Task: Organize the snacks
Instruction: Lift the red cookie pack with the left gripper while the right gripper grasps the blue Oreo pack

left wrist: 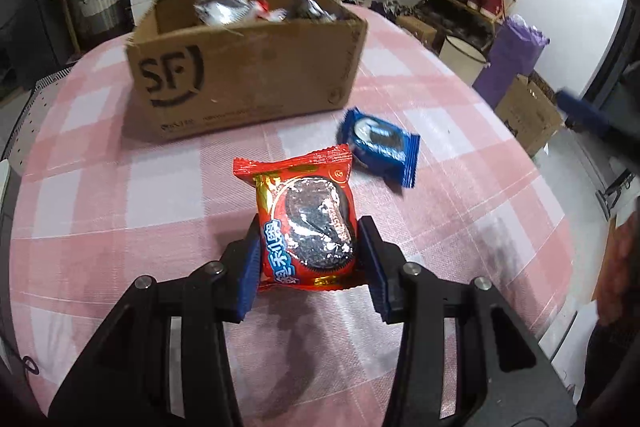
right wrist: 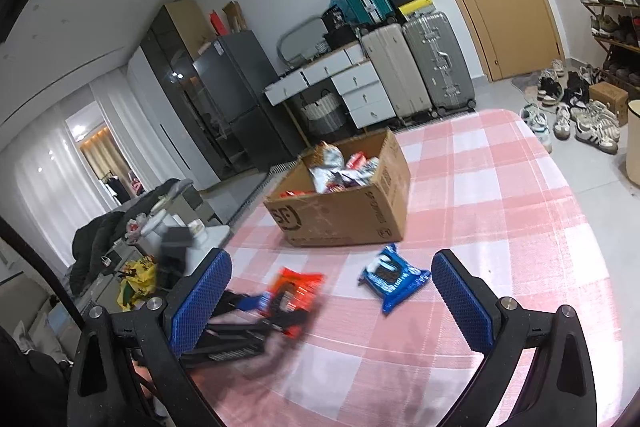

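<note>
My left hand-held gripper (left wrist: 308, 259) squeezes the red snack pack (left wrist: 306, 223) near the cardboard box (left wrist: 248, 75); my right hand-held gripper (right wrist: 332, 297) gapes wide, empty.

L tool (left wrist: 310, 259): pads clamped on sth, tilted down | R tool (right wrist: 332, 303): jaws wide apart, nothing btwn

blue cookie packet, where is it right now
The blue cookie packet lies flat on the pink checked tablecloth, just in front of the cardboard box near its right corner, beside the red packet.
</note>
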